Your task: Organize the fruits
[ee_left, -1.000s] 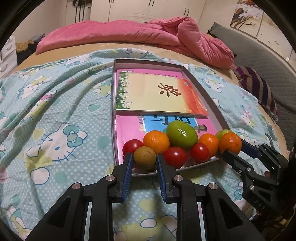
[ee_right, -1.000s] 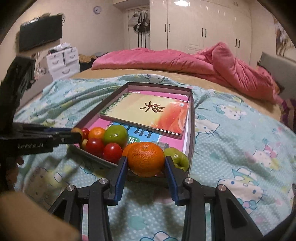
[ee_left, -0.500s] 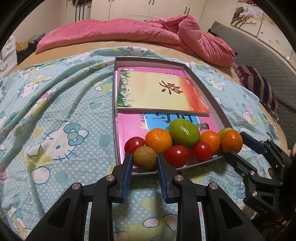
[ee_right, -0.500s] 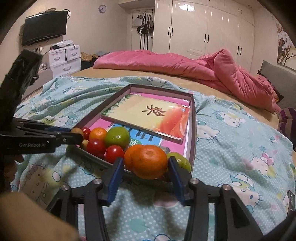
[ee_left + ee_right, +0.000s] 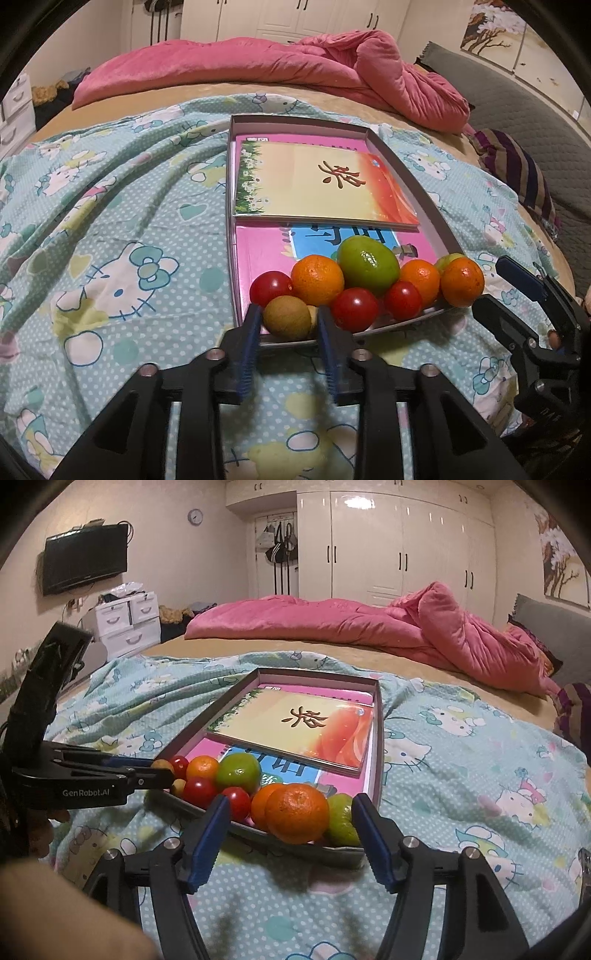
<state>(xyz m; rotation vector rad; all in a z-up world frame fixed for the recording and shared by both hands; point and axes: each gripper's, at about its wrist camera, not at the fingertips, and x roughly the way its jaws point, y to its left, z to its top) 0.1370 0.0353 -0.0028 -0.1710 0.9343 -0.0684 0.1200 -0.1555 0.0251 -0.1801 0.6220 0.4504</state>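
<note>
My left gripper (image 5: 288, 321) is opening around the brown fruit (image 5: 287, 316) at the tray's (image 5: 424, 192) near edge; my right gripper (image 5: 291, 814) is opening, clear of the orange (image 5: 296, 812) there.

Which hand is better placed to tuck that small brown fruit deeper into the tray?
Left. Its tool brackets the brown fruit at the tray edge, jaws opening. The right tool sits around the orange at the far corner.
</note>
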